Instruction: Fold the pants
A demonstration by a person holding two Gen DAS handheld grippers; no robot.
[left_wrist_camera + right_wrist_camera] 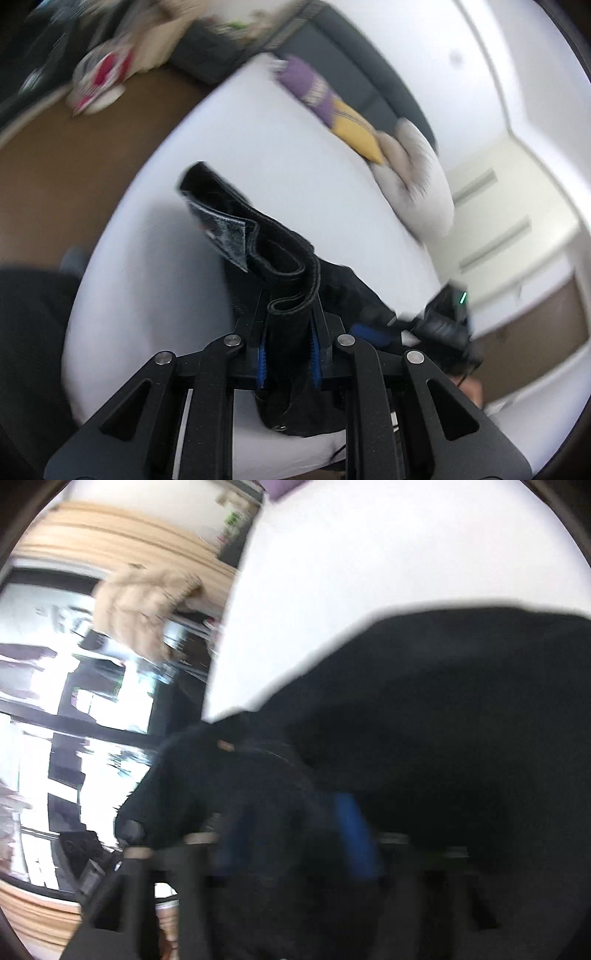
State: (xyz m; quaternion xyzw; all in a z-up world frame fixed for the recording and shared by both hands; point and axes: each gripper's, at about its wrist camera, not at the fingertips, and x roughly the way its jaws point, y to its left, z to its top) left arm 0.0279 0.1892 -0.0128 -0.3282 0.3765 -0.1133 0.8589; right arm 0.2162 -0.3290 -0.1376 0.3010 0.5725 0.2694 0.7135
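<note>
Left gripper [289, 332] pinching black pants [258, 236] at folded waistband, lifting it over white bed [155, 192]. Right gripper [295, 834] blurred, fabric draping over fingers; grip state impossible to tell.

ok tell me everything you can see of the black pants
The black pants are dark, soft fabric with a thick, stitched waistband and a grey inner label. The waistband is doubled into a loop and clamped in the left gripper, lifted above the white bed. The right wrist view shows only blurred black cloth over the right gripper.
</note>
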